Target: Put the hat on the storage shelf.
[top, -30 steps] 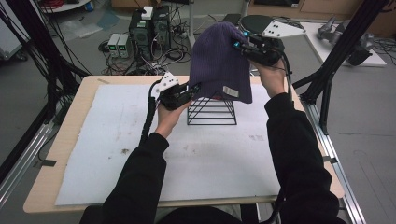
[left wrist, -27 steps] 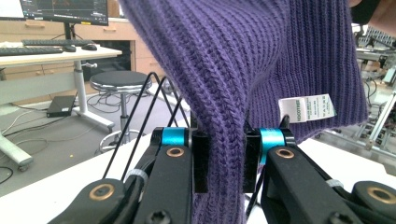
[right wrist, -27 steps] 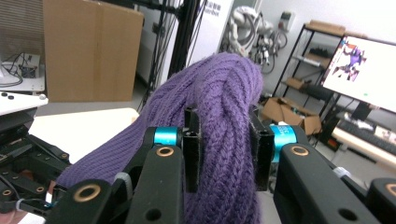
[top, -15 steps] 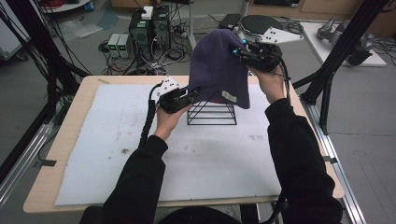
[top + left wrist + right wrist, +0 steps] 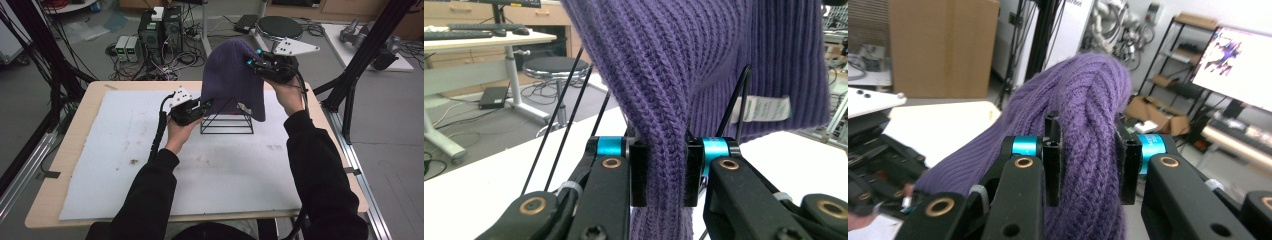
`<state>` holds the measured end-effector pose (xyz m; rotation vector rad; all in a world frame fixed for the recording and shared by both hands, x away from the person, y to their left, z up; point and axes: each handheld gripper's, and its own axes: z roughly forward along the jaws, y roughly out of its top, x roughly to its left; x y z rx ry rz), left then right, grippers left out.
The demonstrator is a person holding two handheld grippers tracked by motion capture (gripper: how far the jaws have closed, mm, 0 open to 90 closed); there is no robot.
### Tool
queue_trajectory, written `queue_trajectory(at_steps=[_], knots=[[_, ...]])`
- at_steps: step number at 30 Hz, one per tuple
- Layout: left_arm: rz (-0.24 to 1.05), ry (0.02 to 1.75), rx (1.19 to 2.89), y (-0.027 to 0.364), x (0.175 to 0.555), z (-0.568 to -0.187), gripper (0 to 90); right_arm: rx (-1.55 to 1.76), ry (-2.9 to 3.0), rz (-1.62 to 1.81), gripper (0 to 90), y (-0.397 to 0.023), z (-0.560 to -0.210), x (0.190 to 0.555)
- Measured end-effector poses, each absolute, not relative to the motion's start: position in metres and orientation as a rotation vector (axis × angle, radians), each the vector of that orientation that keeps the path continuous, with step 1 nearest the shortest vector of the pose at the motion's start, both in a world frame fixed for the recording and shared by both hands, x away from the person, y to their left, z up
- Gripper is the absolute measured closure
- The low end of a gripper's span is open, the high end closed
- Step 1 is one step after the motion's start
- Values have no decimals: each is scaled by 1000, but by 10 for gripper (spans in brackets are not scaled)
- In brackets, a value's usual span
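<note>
A purple knitted beanie point(image 5: 231, 80) hangs upright over a black wire pyramid stand point(image 5: 227, 124) on the white mat point(image 5: 150, 165). My left gripper point(image 5: 205, 106) is shut on the beanie's lower left hem. In the left gripper view its pads point(image 5: 640, 172) pinch a fold of the knit point(image 5: 664, 75), with the stand's wires point(image 5: 559, 117) and a white label point(image 5: 764, 109) behind. My right gripper point(image 5: 252, 64) is shut on the beanie's crown at the upper right. In the right gripper view the crown point(image 5: 1083, 95) bulges between the pads point(image 5: 1053, 160).
The mat covers most of the wooden table point(image 5: 75, 150). Black frame posts point(image 5: 360, 65) stand at the right and left of the table. Computers and cables point(image 5: 160, 35) and a round stool point(image 5: 279, 26) lie on the floor behind.
My right gripper has sunk slightly with the beanie's crown, and the hem hangs lower over the wire stand. The left hand has kept still.
</note>
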<state>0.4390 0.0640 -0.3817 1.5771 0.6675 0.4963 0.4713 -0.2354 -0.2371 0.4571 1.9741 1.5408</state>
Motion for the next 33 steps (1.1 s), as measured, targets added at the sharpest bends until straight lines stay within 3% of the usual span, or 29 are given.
queue_trajectory(at_steps=[19, 33], knots=[[511, 712, 1670, 61, 434, -415, 799, 480, 1935, 1538, 698, -246, -296, 463], [425, 797, 1695, 65, 436, -435, 784, 548, 1972, 1498, 676, -250, -328, 464]])
